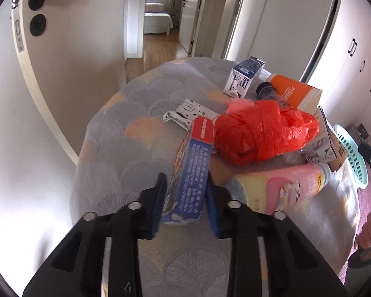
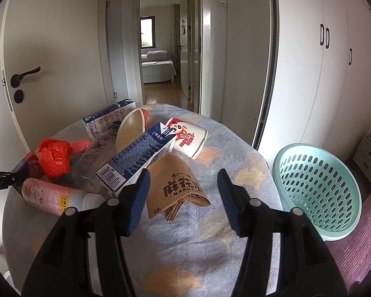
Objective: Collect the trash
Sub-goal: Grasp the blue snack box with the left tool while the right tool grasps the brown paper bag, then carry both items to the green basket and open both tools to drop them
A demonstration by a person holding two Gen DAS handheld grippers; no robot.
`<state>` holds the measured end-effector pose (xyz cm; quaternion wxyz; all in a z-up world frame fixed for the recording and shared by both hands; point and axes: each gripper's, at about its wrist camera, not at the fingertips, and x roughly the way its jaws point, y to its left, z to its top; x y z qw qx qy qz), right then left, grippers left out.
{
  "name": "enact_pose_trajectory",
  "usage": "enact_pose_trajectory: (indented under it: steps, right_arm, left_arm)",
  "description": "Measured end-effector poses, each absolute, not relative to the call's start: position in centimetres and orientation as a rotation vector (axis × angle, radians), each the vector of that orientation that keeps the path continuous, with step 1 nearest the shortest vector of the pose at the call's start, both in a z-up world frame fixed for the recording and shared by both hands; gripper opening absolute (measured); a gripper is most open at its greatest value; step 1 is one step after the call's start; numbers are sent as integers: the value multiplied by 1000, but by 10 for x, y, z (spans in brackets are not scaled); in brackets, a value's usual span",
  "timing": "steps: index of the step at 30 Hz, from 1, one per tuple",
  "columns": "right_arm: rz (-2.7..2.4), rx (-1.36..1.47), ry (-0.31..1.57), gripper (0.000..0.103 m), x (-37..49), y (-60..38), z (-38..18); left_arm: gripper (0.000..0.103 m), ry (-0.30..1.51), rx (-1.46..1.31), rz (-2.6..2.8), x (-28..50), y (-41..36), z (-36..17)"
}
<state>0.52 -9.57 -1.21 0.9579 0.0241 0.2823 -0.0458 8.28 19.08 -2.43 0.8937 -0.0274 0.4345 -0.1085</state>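
text: "MAHUA…" on brown paper bag (image 2: 178, 185) (end cut off) | other print unreadable

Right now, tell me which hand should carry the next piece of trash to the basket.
Left, probably. The left gripper is already shut on the blue and red box, so it has something to carry. The right gripper hangs open and empty over the brown paper bag, though the mint basket sits on its side.

Grey-blue tablecloth (image 2: 235, 148) with peach fan shapes, crumpled red-orange plastic bag (image 1: 262, 131), blue and red box (image 1: 193, 170), pink bottle (image 1: 284, 185), brown paper bag (image 2: 178, 185), mint-green basket (image 2: 316, 188), perhaps purple rug (image 2: 358, 242).
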Motion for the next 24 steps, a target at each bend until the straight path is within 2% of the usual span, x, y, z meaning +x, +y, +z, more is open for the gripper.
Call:
enact_pose_trajectory:
  steps: [10, 19, 20, 21, 22, 24]
  right_arm:
    - [4, 67, 674, 63, 29, -97, -31]
    - [38, 130, 803, 62, 64, -112, -54]
    - [33, 134, 806, 58, 64, -114, -55]
    - [46, 141, 807, 41, 63, -115, -55]
    - [57, 149, 805, 35, 61, -115, -55]
    - [49, 141, 789, 30, 54, -115, -53]
  left_arm:
    - [15, 717, -84, -203, 60, 192, 23]
    - [16, 683, -58, -317, 56, 145, 42]
    - [16, 684, -55, -332, 55, 138, 42]
    - [16, 684, -50, -351, 55, 129, 43]
    - [16, 685, -47, -363, 53, 125, 42]
    - [16, 685, -40, -395, 50, 110, 44]
